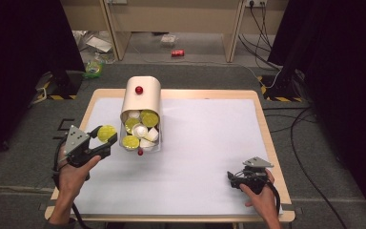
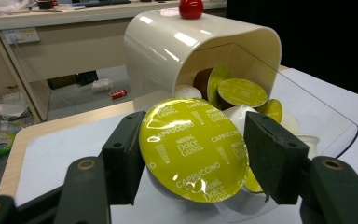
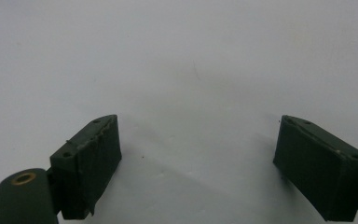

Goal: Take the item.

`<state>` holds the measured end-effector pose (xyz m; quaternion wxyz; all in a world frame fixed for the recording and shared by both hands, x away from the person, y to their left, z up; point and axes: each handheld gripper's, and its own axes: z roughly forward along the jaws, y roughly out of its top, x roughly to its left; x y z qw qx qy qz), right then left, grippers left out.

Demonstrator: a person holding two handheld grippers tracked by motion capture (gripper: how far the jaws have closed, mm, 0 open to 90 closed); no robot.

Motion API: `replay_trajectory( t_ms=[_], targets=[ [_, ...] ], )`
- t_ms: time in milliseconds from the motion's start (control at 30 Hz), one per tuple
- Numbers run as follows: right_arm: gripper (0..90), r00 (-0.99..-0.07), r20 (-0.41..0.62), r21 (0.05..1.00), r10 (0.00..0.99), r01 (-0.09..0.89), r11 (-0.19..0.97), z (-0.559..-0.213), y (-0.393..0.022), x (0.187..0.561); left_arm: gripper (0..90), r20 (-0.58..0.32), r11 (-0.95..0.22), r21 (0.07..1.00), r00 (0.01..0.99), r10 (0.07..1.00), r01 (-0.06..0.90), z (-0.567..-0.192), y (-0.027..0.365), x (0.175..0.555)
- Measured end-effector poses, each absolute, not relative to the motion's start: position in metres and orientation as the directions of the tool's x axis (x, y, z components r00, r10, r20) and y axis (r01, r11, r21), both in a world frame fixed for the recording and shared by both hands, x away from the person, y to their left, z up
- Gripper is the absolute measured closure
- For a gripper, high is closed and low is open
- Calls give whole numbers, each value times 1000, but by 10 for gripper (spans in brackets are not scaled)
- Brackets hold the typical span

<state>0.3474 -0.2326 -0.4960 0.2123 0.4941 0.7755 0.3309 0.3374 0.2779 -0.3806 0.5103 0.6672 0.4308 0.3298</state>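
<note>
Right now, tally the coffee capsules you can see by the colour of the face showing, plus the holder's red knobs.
Yellow-green foil lids: 4, one held in the left gripper, capsule, three in the holder.
White capsules: about 4.
Red knobs: 2.
Total: about 10.

High view overlooks the table (image 1: 195, 167); tongs views ride close above it.

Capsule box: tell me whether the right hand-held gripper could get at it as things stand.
Probably yes. The right hand-held gripper rests open on bare white table, nothing between it and the capsule box. The left hand-held gripper, holding a capsule, flanks the far side.
</note>
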Motion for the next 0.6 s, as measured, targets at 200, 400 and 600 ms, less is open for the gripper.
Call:
replay_trajectory(
  t_ms=[200,400,600],
  targets=[
    [148,-422,-3,723,906,626,294,-496,-233,347,401,-13,-89,966,392,920,241,-389,284,335],
    [148,-422,-3,723,906,626,294,-496,-233,347,401,-30,-69,965,369,929,254,-402,293,335],
    [148,-422,-2,723,907,626,293,-496,-233,347,401,-26,-72,962,352,936,264,-414,298,336]
  ],
)
